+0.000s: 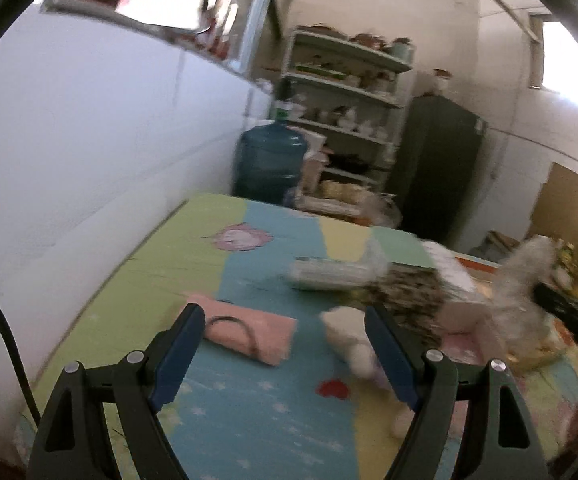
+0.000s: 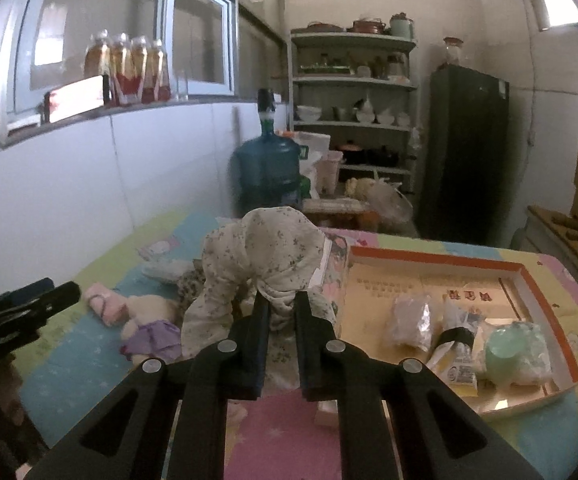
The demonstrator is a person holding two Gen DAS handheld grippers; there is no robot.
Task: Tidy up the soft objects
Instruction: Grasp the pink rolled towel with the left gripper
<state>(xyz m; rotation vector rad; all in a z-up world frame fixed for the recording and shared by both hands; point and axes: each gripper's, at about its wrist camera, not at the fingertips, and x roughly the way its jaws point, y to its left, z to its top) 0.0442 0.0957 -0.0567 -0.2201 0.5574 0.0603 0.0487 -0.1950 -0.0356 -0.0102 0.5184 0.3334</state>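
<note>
on the pastel mat [image 2: 69, 364], right hand-held gripper [image 2: 282, 300] pinches floral cloth [image 2: 265, 248]; left hand-held gripper [image 1: 285, 316] spread.

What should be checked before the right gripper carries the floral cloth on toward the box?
1. Grip: right gripper shut on the floral cloth, which bunches up above the fingertips: ok.
2. Cloth free of the bed: its lower edge hangs near the stuffed toy; cannot tell.
3. Room in the box: the near right end holds packets, the far left floor is bare: ok.
4. Left gripper out of the way: open, empty, aimed between the pink rolled towel and the toy: ok.
5. Towel stays rolled: dark band around it: ok.
</note>
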